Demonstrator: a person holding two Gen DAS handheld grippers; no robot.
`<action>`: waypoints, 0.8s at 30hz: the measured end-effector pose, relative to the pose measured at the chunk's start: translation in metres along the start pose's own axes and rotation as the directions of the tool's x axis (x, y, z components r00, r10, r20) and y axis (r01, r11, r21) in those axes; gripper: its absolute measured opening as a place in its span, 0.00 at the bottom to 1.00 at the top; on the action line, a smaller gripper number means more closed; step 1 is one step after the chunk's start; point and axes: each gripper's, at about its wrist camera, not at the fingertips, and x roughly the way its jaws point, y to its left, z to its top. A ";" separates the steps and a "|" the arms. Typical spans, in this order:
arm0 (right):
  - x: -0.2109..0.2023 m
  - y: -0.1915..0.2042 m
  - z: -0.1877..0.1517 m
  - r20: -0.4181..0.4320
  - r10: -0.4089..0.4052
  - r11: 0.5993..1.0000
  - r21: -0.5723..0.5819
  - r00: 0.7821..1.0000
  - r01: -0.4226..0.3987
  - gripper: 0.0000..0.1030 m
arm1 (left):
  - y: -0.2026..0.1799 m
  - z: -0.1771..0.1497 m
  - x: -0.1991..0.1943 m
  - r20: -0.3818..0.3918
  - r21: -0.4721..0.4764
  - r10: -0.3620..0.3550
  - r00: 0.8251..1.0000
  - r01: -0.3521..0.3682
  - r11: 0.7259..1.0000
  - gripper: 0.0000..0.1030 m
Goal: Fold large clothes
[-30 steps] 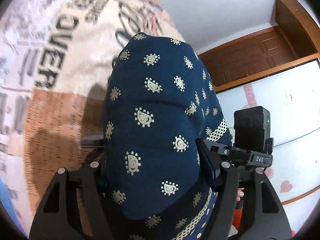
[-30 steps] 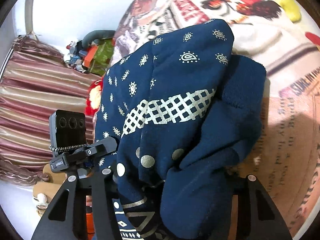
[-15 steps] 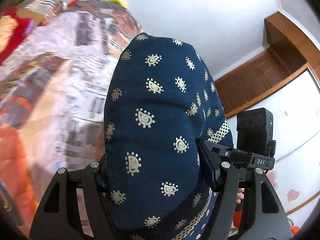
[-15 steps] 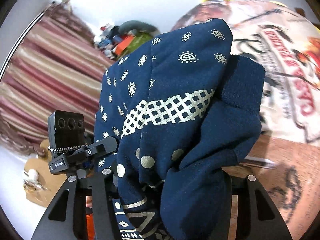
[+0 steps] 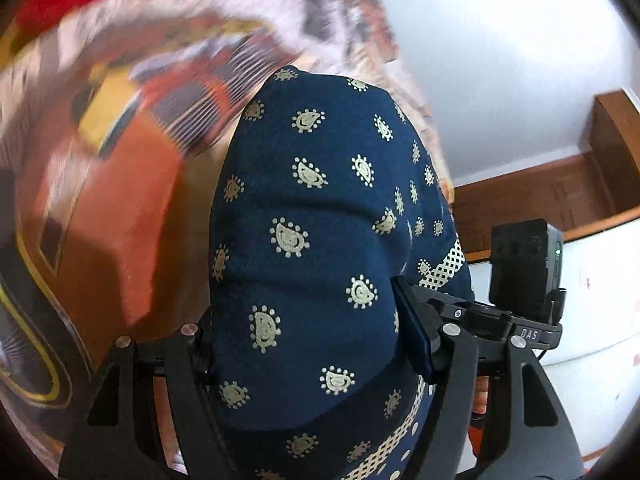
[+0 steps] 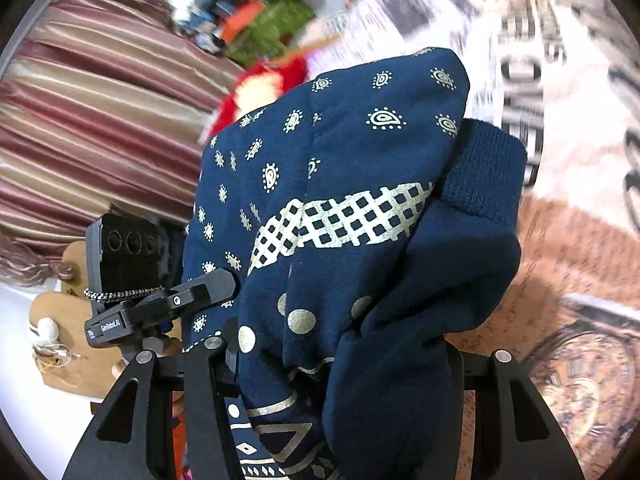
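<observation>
A thick navy garment with a cream paisley print bulges up between the black fingers of my left gripper, which is shut on the bundled cloth. The same navy garment, here with a cream checked band and a ribbed cuff, fills the right wrist view; my right gripper is shut on it too. Its right finger is largely hidden by the cloth. Both bundles are held above a printed bedspread. The other gripper's tracker block shows at the right of the left wrist view.
The bedspread with newspaper print, orange patches and a clock motif lies below, blurred by motion. A striped pink curtain, a red cloth, and a heap of coloured things stand at the left. Wooden trim runs along a white wall.
Both grippers have swept sideways across the bed with the garment held as before; the background slid and rolled in both views. The grips and the cloth's shape look unchanged.
</observation>
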 end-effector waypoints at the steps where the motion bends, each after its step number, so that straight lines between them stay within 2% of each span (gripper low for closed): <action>1: 0.012 -0.006 0.001 -0.023 -0.014 1.000 0.010 1.000 0.014 0.51 | 0.006 -0.001 0.006 -0.013 -0.012 0.010 1.000 -0.010 1.000 0.67; 4: 0.039 -0.021 0.003 -0.085 -0.058 0.998 0.033 0.995 0.061 0.51 | 0.022 -0.003 0.025 -0.051 0.004 0.036 0.998 -0.036 0.999 0.67; 7: 0.056 -0.036 0.001 -0.132 -0.087 0.995 0.043 0.987 0.093 0.53 | 0.015 -0.010 0.027 -0.032 0.073 0.065 0.997 -0.062 0.995 0.70; 10: 0.055 -0.037 -0.002 -0.145 -0.105 0.994 0.024 0.984 0.109 0.64 | 0.011 -0.013 0.025 -0.014 0.089 0.101 0.995 -0.100 0.991 0.71; 13: 0.045 -0.035 -0.003 -0.150 -0.173 0.985 -0.024 0.973 0.171 0.71 | 0.002 -0.018 0.017 0.014 0.094 0.151 0.988 -0.151 0.984 0.72; 16: 0.028 -0.030 -0.012 -0.127 -0.238 0.969 -0.092 0.963 0.228 0.72 | -0.010 -0.026 0.003 0.062 0.127 0.232 0.971 -0.238 0.963 0.72; 20: -0.002 -0.016 -0.028 -0.052 -0.301 0.945 -0.154 0.952 0.290 0.72 | -0.046 -0.041 -0.032 0.196 0.196 0.348 0.917 -0.385 0.902 0.72; 24: -0.045 0.018 -0.039 0.092 -0.294 0.930 -0.201 0.951 0.307 0.72 | -0.087 -0.055 -0.071 0.327 0.225 0.330 0.885 -0.412 0.883 0.72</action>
